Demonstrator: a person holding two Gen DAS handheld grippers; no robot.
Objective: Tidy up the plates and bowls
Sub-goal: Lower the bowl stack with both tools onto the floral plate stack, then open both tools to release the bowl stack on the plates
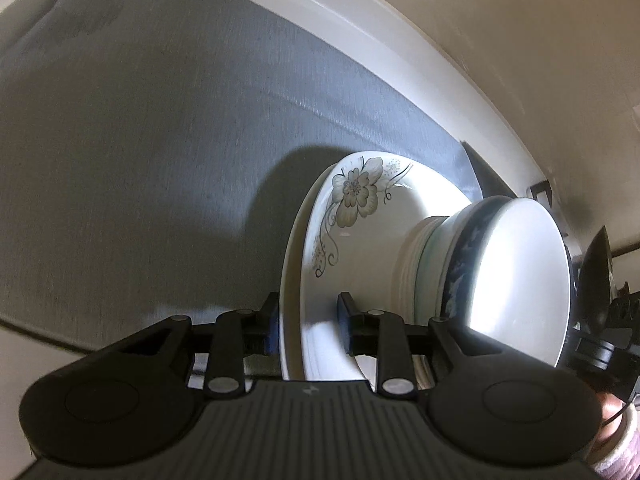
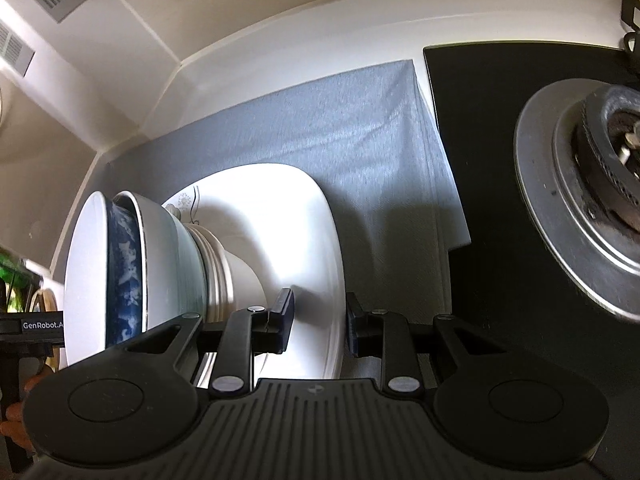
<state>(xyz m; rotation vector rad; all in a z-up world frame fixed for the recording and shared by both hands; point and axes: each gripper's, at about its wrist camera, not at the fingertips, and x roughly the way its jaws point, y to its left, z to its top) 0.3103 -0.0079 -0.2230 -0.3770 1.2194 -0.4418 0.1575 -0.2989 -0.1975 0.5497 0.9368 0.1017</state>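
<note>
A stack of white plates with a grey flower print [image 1: 360, 216] carries several nested bowls, the top one blue-patterned outside and white inside [image 1: 516, 272]. The stack hangs above the grey mat [image 1: 160, 140], held from both sides. My left gripper [image 1: 308, 324] is shut on the plates' near rim, one pad under it and one on the inner face. In the right wrist view the same plates [image 2: 280, 208] and bowls [image 2: 88, 280] show from the other side, and my right gripper [image 2: 319, 324] is shut on the opposite rim.
A black cooktop [image 2: 500, 120] with a metal burner [image 2: 580, 200] lies right of the grey mat [image 2: 360, 128]. A white ledge and beige wall run behind. A dark pan [image 1: 596, 280] and a person's hand with a pale sleeve [image 1: 616, 440] sit at the left view's right edge.
</note>
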